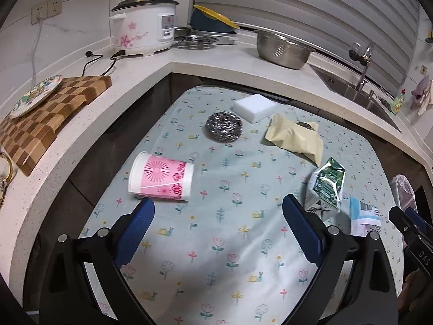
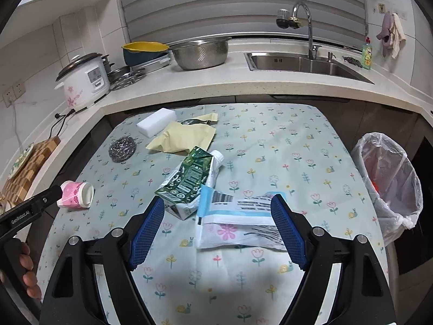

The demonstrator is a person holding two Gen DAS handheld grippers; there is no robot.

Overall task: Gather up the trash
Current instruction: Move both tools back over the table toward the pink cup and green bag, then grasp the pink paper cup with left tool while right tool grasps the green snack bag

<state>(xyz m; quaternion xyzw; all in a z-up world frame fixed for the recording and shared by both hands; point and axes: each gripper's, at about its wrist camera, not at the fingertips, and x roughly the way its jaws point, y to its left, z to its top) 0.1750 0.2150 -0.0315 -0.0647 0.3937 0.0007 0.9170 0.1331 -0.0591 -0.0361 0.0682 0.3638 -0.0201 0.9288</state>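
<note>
Taking the left wrist view from left to right: a painted plate (image 1: pixel 35 96) sits on a checkered cutting board (image 1: pixel 51 116) at about 9 o'clock on the counter, and a white rice cooker (image 1: pixel 143 25) with pink flowers stands at 11 o'clock. On the flowered tablecloth (image 1: pixel 216 257) a pink paper cup (image 1: pixel 162 180) lies on its side, just ahead of the tip of the left-hand blue finger. The left gripper (image 1: pixel 217 211) is spread wide with nothing between its pads. Past it, towards 12 o'clock, a steel wool scrubber (image 1: pixel 223 126) lies just beside a white sponge block (image 1: pixel 255 107). A crumpled yellow paper bag (image 1: pixel 295 138) lies at 1 o'clock, and a green foil wrapper (image 1: pixel 326 187) is near the right-hand finger at 3 o'clock. In the right wrist view, the cup (image 2: pixel 77 195) lies at 9 o'clock next to the other gripper's black finger. The green wrapper (image 2: pixel 186 181) is near centre, partly lying over a white squeeze tube (image 2: pixel 216 168). A flattened white and blue plastic package (image 2: pixel 238 222) lies right between the fingers of the right gripper (image 2: pixel 217 226), which is fully released and not closed on it. A trash bin (image 2: pixel 389 184) lined with a clear bag stands off the table edge at 3 o'clock.
</note>
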